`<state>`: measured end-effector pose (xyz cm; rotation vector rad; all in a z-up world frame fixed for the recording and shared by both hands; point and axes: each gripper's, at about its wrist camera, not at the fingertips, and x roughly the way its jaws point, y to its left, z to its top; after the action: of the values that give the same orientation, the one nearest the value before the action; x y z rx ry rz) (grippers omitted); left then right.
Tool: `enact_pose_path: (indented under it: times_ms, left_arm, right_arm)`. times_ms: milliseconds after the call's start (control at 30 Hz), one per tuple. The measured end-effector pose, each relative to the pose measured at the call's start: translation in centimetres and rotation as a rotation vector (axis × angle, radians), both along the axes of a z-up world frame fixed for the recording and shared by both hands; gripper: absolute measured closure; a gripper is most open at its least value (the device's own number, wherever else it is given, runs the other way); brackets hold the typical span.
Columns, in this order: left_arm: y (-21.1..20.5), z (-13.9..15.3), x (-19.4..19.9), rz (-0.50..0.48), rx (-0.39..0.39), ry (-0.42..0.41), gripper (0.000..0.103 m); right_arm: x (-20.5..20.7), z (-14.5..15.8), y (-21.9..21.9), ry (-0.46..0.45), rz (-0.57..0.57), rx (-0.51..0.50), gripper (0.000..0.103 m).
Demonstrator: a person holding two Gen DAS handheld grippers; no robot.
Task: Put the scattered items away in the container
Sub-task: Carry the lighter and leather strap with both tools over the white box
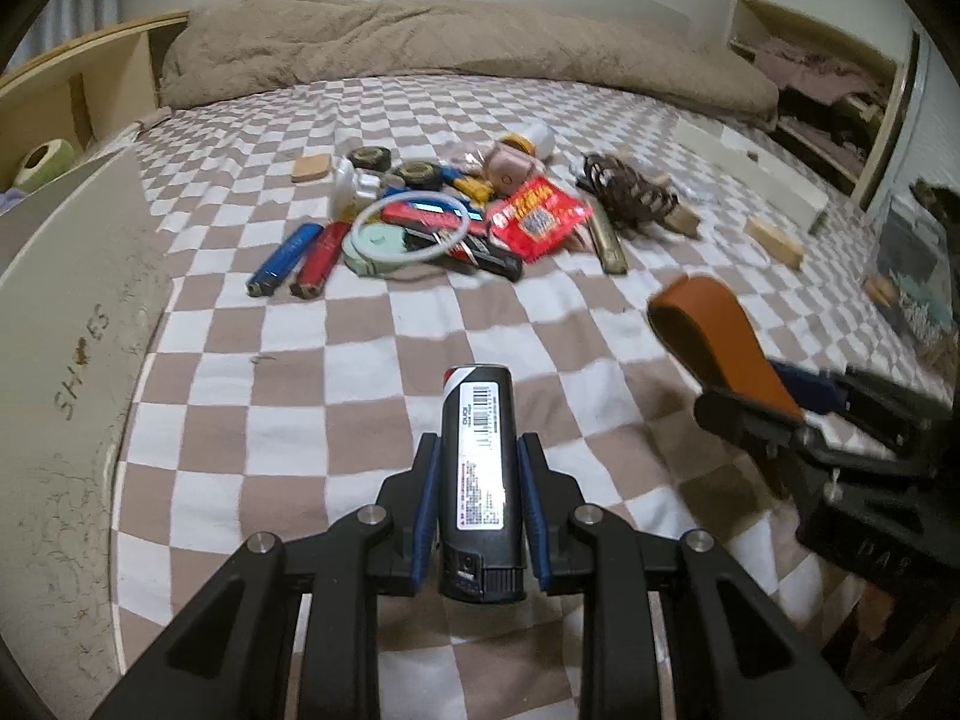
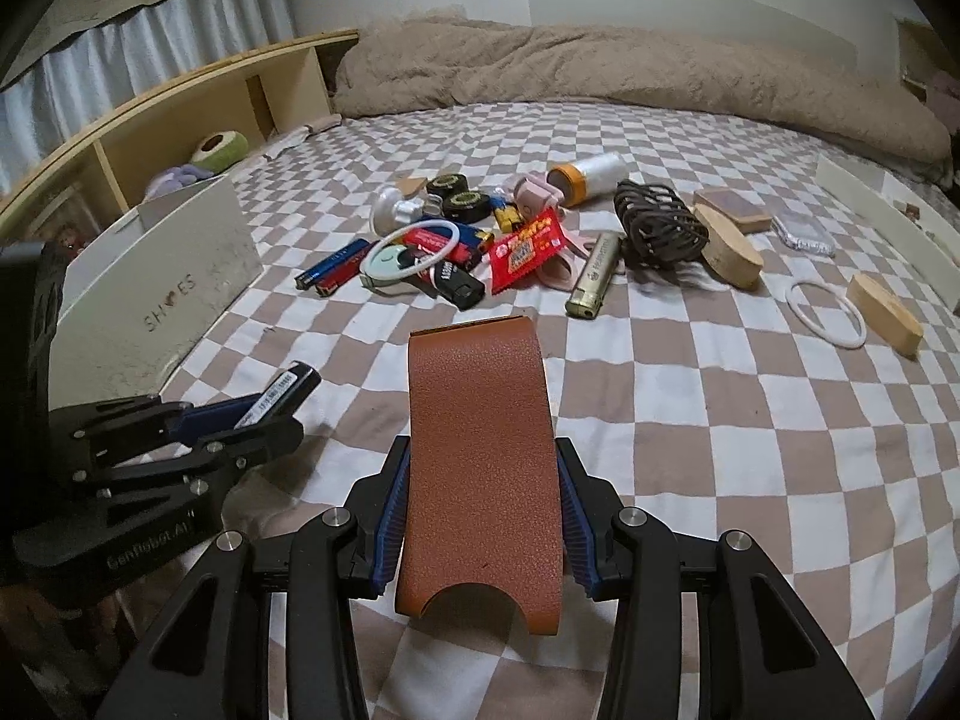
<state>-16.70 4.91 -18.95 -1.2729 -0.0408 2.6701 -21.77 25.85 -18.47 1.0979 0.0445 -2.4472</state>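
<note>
Left wrist view: the left gripper (image 1: 480, 504) pinches a black lighter (image 1: 478, 474) between its blue pads, barcode label up, held above the checkered bedsheet (image 1: 336, 420). To its right, the right gripper (image 1: 774, 408) pinches a brown leather case (image 1: 714, 336), tilted up and leftward. In the right wrist view that same case fills the space between the fingers (image 2: 390, 516), which press against both its long edges. At the left edge of the bed stands the container, a grey-white box (image 1: 72, 300) with "SHOES" written on its side; nothing held is inside it. Farther on, mid-bed, lies the pile: a blue lighter (image 1: 282, 261) and a red lighter (image 1: 321, 261) side by side, a mint round case (image 1: 378, 246) under a white ring (image 1: 411, 228), a red snack packet (image 1: 537, 216), a brass lighter (image 2: 594, 276), a dark wire coil (image 2: 657, 222) and two tape rolls (image 2: 456, 195). To the right sit a second white ring (image 2: 828, 312) beside a wooden block (image 2: 885, 312). Beyond, a tan blanket (image 1: 420, 42) is bunched along the wall
</note>
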Motion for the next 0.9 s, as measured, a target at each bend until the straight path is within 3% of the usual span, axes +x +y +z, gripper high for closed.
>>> enact_pose_path:
  times_ms: [167, 567, 900]
  left_arm:
    - [-2.0, 3.0, -0.2, 0.052, 0.042, 0.042, 0.078]
    - [-9.7, 12.2, 2.1, 0.12, 0.041, 0.188, 0.078]
    - [-18.8, 14.5, 4.2, 0.277, -0.028, 0.212, 0.078]
  right_arm:
    - [0.2, 0.4, 0.3, 0.007, 0.007, -0.018, 0.057]
    - [0.6, 1.2, 1.1, 0.012, 0.014, -0.065, 0.057]
    - [1.8, 3.4, 1.8, 0.06, 0.008, -0.131, 0.057]
